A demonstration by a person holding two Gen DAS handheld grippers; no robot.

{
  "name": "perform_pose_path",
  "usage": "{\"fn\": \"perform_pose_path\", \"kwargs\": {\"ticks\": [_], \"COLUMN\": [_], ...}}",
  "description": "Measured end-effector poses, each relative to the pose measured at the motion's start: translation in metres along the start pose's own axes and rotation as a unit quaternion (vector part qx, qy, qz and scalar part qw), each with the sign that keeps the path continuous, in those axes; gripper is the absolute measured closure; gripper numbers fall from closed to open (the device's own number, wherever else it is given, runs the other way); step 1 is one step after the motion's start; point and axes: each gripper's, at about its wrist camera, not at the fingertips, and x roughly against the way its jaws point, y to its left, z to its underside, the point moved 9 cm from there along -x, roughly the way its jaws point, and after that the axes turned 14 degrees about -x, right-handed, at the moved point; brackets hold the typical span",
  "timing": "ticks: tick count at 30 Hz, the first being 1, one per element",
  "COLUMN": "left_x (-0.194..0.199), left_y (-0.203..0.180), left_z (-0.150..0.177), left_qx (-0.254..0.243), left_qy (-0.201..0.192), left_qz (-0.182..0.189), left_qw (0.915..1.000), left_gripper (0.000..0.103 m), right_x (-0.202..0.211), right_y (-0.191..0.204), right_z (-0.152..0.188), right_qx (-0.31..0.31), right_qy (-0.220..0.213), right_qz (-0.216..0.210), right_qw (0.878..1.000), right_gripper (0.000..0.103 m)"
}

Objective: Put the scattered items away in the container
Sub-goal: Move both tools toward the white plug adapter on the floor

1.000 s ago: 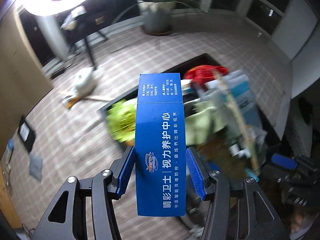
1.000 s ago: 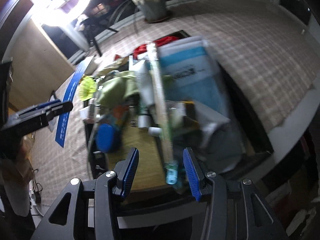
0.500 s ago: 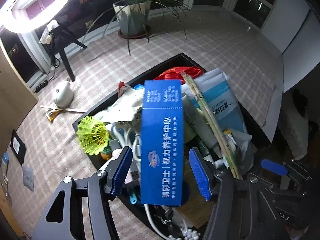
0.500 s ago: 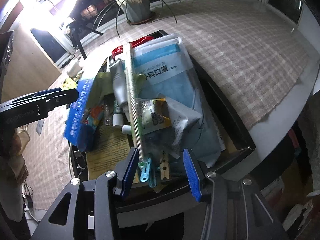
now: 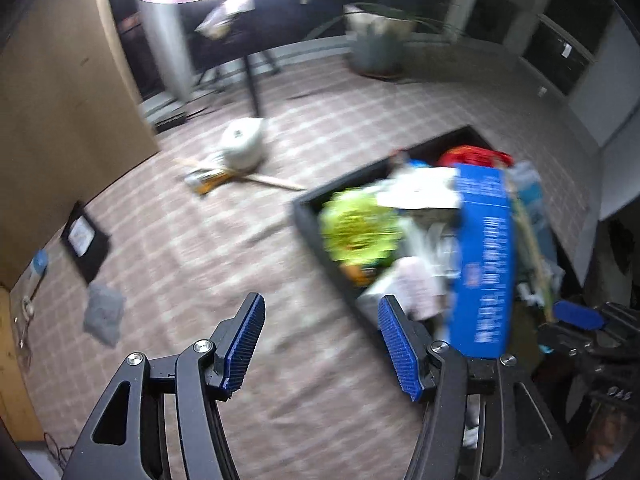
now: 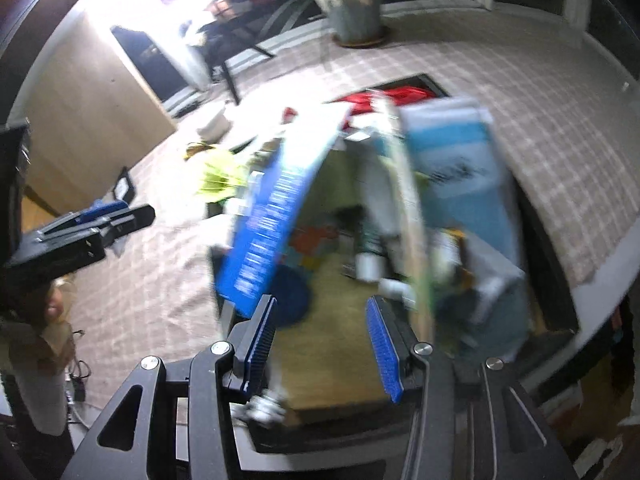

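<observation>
Left tongs [image 5: 320, 344]: seen apart, nothing gripped, left of the black container [image 5: 320, 236].
Blue box [image 5: 482, 264]: seen lying on the heap inside the container.
Right tongs [image 6: 320, 344]: apart, empty, over its near edge.

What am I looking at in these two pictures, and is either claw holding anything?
No robot here: a person carries a two-finger gripper in each hand, each with a fisheye camera looking along its fingers. One picture is from the left gripper, the other from the right gripper; the right view also catches the left one off to the side. Both are open with nothing between the blue pads. Below is a table with a checked cloth and a black tray heaped with odds and ends, a blue box lying on top. Loose on the cloth are a white round item, a small black frame and a grey pouch. Both pictures are motion-blurred.
</observation>
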Motion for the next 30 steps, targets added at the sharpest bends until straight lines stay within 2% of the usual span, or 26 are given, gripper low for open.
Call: {"fn": "perform_pose_path", "kwargs": {"ticks": [6, 9, 13, 18, 25, 30], "left_x": [-0.002, -0.007, -0.024, -0.053, -0.112, -0.153], "left_y": [0.072, 0.102, 0.130, 0.149, 0.158, 0.163], "left_z": [0.009, 0.000, -0.021, -0.053, -0.087, -0.104], "left_qx": [0.025, 0.031, 0.026, 0.003, -0.032, -0.041], "left_qy": [-0.002, -0.010, -0.019, -0.028, -0.020, -0.008], "left_qz": [-0.010, -0.001, 0.020, 0.035, 0.054, 0.075], "left_qw": [0.9996, 0.9995, 0.9993, 0.9990, 0.9978, 0.9963], "left_gripper": [0.040, 0.040, 0.038, 0.035, 0.034, 0.034], "right_x": [-0.011, -0.015, -0.030, -0.073, -0.152, -0.197], "right_y": [0.072, 0.105, 0.143, 0.184, 0.207, 0.205], "right_z": [-0.025, -0.049, -0.086, -0.132, -0.176, -0.194], "right_qx": [0.030, 0.038, 0.023, -0.015, -0.025, -0.061], "right_qy": [0.008, -0.001, 0.010, 0.057, 0.091, 0.113], "right_qz": [-0.032, -0.036, -0.054, -0.082, -0.045, -0.049], "right_qw": [0.999, 0.999, 0.998, 0.995, 0.995, 0.990], "right_gripper": [0.060, 0.060, 0.057, 0.057, 0.057, 0.057]}}
